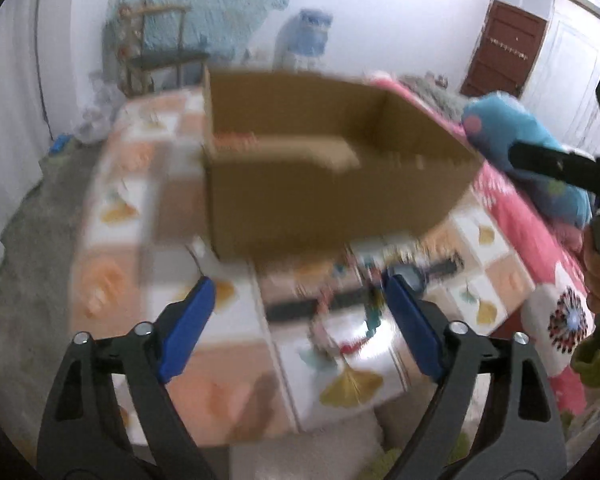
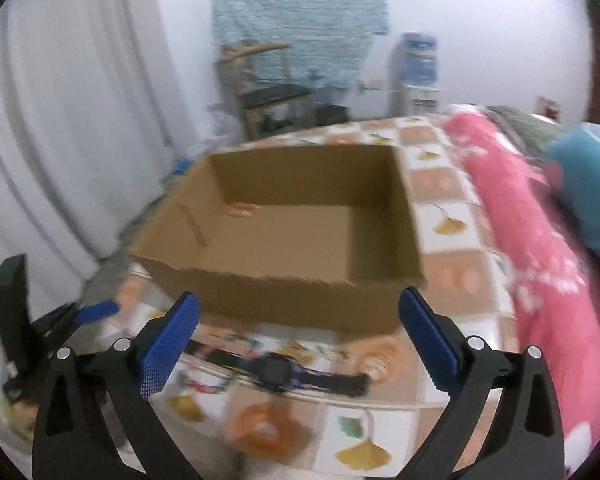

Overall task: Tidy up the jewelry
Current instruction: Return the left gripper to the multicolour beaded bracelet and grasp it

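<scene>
We see an open brown cardboard box [image 2: 300, 240] standing on a bed covered with a checked sheet printed with yellow ginkgo leaves and orange squares [image 2: 440, 224]. A small orange-red strip lies on the box floor toward the far left corner; the blur hides what it is.

Our right gripper [image 2: 300, 336] hangs above the sheet with its 2 blue-padded fingers [image 2: 168, 344] spread wide and nothing between them. Just below, at 6 o'clock from the box, a black wristwatch with a square face [image 2: 276, 372] lies flat on the sheet, and a thin beaded string [image 2: 216, 384] sits at its 9 o'clock side, too smeared to describe further.

From the left wrist view, our left gripper [image 1: 300, 316] also has its 2 fingers parted and empty. The blurred heap of jewelry [image 1: 352, 304] lies on the sheet between the fingertips and the box, which is at 12 o'clock.

A pink blanket [image 2: 540, 264] and a turquoise cushion [image 2: 588, 184] lie at 3 o'clock from the box. A wooden chair [image 2: 272, 88] stands at the far wall.
</scene>
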Motion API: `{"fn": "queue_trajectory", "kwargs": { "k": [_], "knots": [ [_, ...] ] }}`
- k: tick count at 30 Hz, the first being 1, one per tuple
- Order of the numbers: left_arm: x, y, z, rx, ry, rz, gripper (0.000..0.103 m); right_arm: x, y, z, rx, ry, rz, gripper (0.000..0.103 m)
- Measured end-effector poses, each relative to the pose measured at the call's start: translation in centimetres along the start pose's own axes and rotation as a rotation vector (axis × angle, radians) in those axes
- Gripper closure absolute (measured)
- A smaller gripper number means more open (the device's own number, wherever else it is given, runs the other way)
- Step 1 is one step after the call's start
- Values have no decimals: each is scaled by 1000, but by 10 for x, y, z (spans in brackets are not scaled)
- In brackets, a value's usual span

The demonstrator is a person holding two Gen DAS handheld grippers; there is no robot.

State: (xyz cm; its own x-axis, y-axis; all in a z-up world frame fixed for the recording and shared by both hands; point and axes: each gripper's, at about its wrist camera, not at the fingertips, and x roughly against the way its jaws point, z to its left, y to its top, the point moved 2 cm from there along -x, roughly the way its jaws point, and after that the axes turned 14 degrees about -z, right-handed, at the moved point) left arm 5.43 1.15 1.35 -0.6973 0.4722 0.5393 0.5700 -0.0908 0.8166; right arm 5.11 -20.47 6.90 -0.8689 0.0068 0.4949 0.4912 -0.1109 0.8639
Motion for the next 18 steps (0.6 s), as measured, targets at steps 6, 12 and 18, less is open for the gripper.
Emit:
{"fn": "queue_trajectory", "kwargs": {
  "k": [6,12,18],
  "knots": [
    [-27,-35,1,128,-80,129,62,-19,-29,4,-72,34,85,15],
    [-43,-40,4,160,-80,185,86,-48,-42,24,-74,121,199,44],
    [-49,-37,-3,111,-49,198,94,-66,-46,30,-106,170,254,60]
  ]
}}
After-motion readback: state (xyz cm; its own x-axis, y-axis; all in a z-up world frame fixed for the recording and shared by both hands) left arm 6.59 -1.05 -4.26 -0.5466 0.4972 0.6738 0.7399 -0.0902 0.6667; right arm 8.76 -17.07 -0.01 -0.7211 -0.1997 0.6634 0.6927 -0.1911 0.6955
